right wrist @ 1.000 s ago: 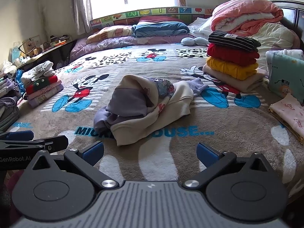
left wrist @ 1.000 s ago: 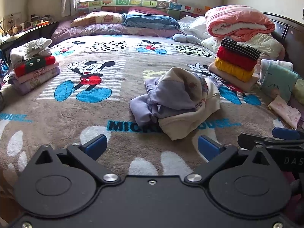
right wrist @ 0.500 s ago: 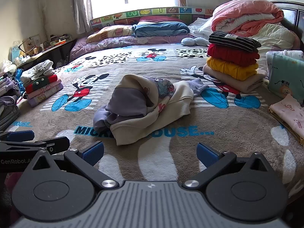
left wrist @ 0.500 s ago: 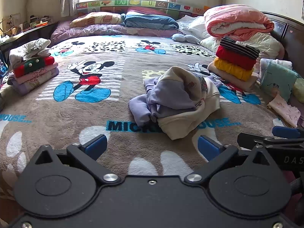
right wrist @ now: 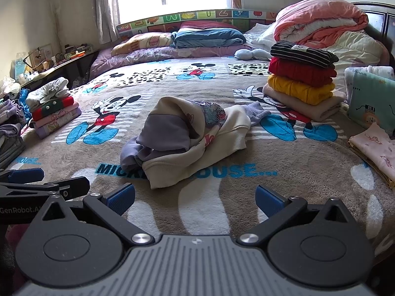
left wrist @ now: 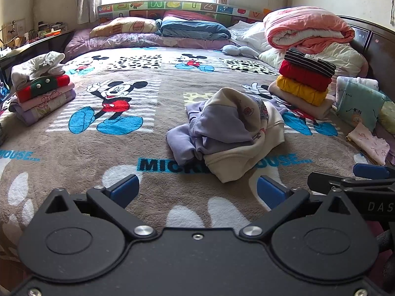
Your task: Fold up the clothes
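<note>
A crumpled cream and lavender sweatshirt (left wrist: 227,135) lies in a heap in the middle of the Mickey Mouse blanket (left wrist: 74,162); it also shows in the right wrist view (right wrist: 187,143). My left gripper (left wrist: 196,191) is open and empty, low over the blanket just short of the heap. My right gripper (right wrist: 195,197) is open and empty, also just short of the heap. The right gripper's side shows at the right edge of the left wrist view (left wrist: 358,180), and the left gripper's side at the left edge of the right wrist view (right wrist: 37,182).
A folded stack (left wrist: 303,81) of striped, red, yellow and beige clothes stands at the right. Another folded stack (left wrist: 42,91) is at the left edge. Pink folded cloth (right wrist: 375,148) and a teal item (right wrist: 370,101) lie at the far right. Pillows and a rolled quilt (left wrist: 308,29) fill the back.
</note>
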`<state>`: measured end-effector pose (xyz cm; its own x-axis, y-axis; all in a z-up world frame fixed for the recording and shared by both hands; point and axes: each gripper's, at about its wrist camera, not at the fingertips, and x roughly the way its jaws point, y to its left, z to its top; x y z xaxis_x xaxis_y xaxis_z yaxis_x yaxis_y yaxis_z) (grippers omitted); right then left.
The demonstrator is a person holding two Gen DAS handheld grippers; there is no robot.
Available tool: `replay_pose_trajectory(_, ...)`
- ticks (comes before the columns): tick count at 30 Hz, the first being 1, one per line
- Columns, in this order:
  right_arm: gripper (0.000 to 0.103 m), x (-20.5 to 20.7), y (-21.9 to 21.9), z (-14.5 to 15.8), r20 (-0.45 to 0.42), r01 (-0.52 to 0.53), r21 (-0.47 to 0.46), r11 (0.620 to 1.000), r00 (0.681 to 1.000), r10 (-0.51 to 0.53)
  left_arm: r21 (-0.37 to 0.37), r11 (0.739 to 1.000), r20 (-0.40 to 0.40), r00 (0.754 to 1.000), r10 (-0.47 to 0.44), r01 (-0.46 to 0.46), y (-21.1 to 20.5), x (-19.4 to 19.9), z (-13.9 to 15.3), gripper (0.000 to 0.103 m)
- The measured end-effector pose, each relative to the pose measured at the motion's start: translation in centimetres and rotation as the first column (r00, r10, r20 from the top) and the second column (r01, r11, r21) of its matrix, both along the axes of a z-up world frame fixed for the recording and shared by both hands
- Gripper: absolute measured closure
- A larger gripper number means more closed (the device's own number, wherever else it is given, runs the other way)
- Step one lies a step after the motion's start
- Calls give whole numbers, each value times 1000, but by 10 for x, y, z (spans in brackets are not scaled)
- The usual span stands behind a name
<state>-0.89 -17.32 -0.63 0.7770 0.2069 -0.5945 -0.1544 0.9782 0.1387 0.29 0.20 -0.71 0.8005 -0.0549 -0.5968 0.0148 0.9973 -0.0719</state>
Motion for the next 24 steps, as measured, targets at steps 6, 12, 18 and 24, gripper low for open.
replay_pose_trajectory(6,0,0,0,0,-2,2,-1,1000,1000,-2,-1,1000,-2,1000,-2,2,0,1,0,0)
replay_pose_trajectory(12,0,1,0,-1,-4,2,-2,1000,1000,-2,-1,1000,-4,1000,-6,6,-1,2,-1,0)
replay_pose_trajectory(18,0,2,-1,-1,-7,3,-2,1000,1000,-3,-4,1000,-6,1000,-10,10,-1,4,-2,0)
replay_pose_trajectory(24,0,8,-1,-1,-13,3,-1,1000,1000,-3,-10,1000,-15,1000,-9,9,0,13,-3,0)
